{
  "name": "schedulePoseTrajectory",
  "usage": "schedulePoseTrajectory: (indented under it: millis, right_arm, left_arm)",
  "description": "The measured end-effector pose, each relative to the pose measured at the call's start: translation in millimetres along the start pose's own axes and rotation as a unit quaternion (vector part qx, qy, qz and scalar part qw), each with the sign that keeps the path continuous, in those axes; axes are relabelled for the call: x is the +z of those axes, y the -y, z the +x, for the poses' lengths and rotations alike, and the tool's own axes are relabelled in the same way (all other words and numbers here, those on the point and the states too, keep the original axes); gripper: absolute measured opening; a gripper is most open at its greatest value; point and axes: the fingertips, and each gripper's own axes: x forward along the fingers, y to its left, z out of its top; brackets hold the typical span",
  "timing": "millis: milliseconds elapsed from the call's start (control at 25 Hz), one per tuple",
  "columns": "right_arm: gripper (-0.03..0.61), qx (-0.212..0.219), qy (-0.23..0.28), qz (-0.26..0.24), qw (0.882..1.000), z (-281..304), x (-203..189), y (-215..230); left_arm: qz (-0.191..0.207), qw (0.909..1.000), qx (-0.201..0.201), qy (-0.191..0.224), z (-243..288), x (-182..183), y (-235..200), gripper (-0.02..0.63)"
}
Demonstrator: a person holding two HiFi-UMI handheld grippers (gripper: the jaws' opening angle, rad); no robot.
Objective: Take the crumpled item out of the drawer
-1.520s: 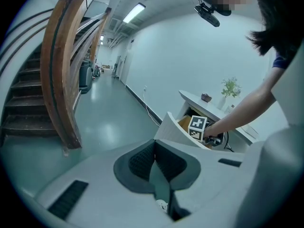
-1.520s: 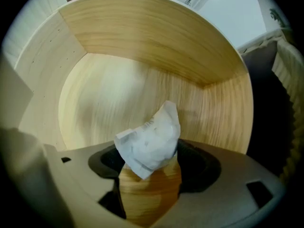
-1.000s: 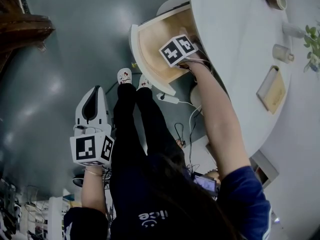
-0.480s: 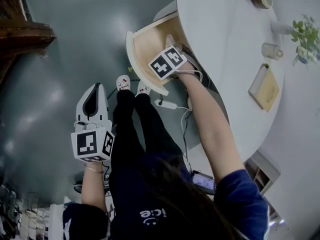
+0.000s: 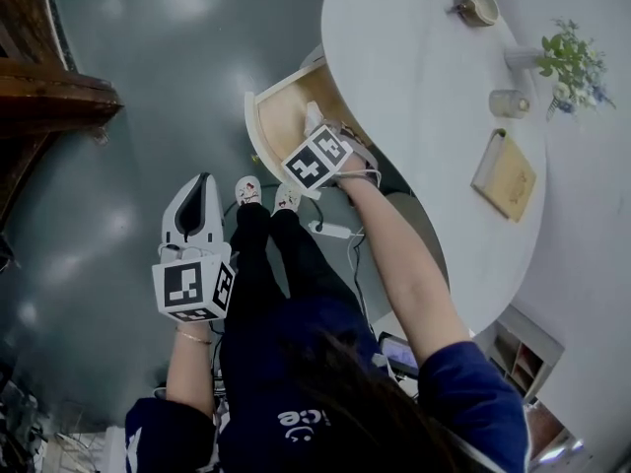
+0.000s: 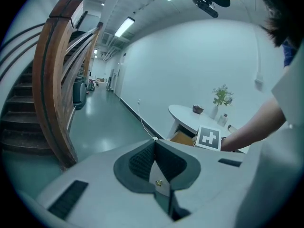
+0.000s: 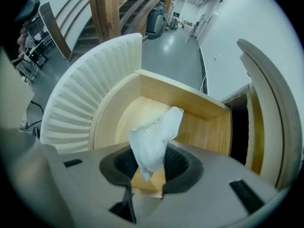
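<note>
Paper [image 7: 154, 139], white and crumpled, is clamped between the pads of the right hand-held gripper [image 7: 148, 167]; one end is pinched low in the jaws, the other sticks out past them toward the drawer [image 7: 199, 109]. The drawer is pulled open from under the desk [image 5: 424, 87]; its pale wooden inside is seen behind the paper, and its curved, ribbed white front [image 7: 90, 94] lies to the left in the right gripper view. Whether the paper touches the drawer's bottom cannot be told. In the head view the right hand-held gripper is held over the open drawer, pointed steeply down, at the end of an outstretched arm in a blue sleeve.

The left hand-held gripper [image 6: 153, 148] is held well apart from the drawer, over the grey floor [image 5: 148, 87]; its jaws are pressed together with nothing between them; a wooden staircase [image 6: 52, 80] is seen at the left of its view.

On the desk a cup [image 5: 478, 6], a plant [image 5: 567, 57] and a book [image 5: 505, 173] are set, well apart from one another.
</note>
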Motion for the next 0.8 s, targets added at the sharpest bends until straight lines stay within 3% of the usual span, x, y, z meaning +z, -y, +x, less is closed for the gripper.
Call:
schedulePoseTrajectory:
  millis: [440, 800]
  right_arm:
    - [0.129, 0.022, 0.064, 0.011, 0.998, -51, 14, -11]
    - [0.129, 0.018, 0.103, 0.055, 0.993, -93, 10, -6]
  left_arm:
    - [0.013, 0.9997, 0.001, 0.02, -15, 26, 18, 0.005]
    - [0.025, 0.999, 0.003, 0.038, -24, 49, 35, 0.005]
